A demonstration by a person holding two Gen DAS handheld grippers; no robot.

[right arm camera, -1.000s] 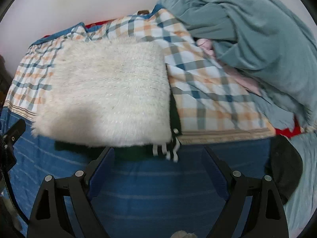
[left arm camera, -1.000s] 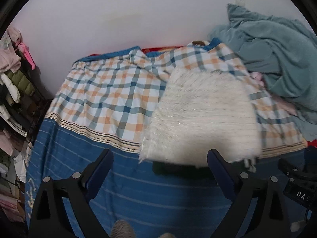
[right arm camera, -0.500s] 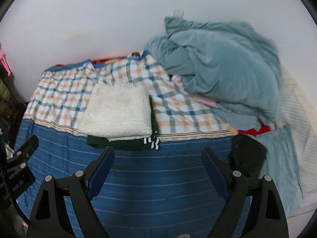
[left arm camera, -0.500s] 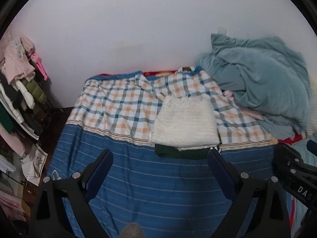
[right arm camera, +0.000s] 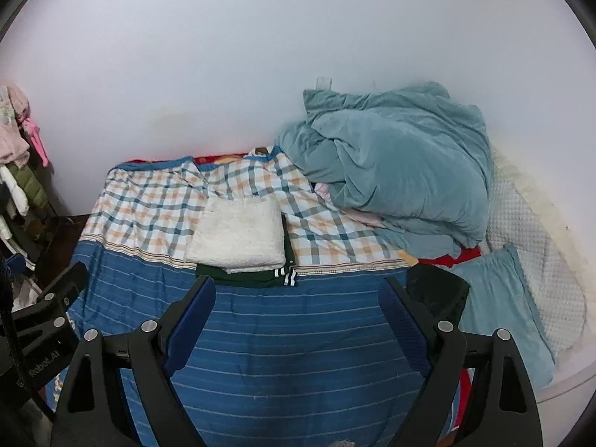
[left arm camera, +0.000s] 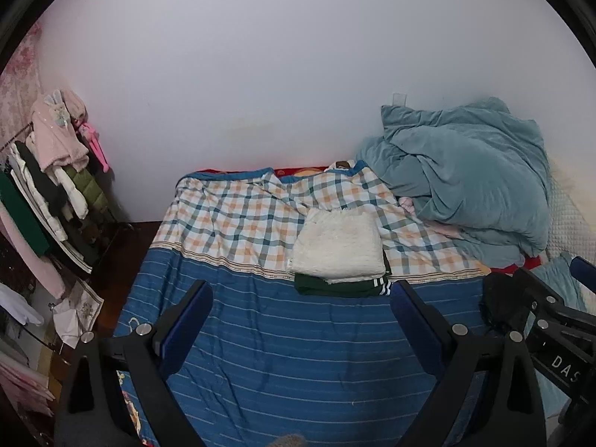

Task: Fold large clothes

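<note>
A folded white fuzzy garment (left arm camera: 339, 246) lies on top of a folded dark green garment (left arm camera: 335, 287) with white striped cuffs, on the bed where the plaid sheet meets the blue striped part. The stack also shows in the right wrist view, white garment (right arm camera: 238, 236) over green garment (right arm camera: 246, 277). My left gripper (left arm camera: 301, 309) is open and empty, well back from the stack. My right gripper (right arm camera: 298, 305) is open and empty, also back from it. A dark garment (right arm camera: 439, 294) lies at the right on the bed.
A heaped teal duvet (right arm camera: 395, 164) fills the bed's back right, with a teal pillow (right arm camera: 499, 298) and white quilted blanket (right arm camera: 536, 246) beside it. A clothes rack (left arm camera: 48, 193) stands left of the bed. The blue striped sheet (left arm camera: 298, 354) lies below the grippers.
Both grippers have pulled back and up from the folded stack, which now looks small and far. Both stay open. The stack has not moved.
</note>
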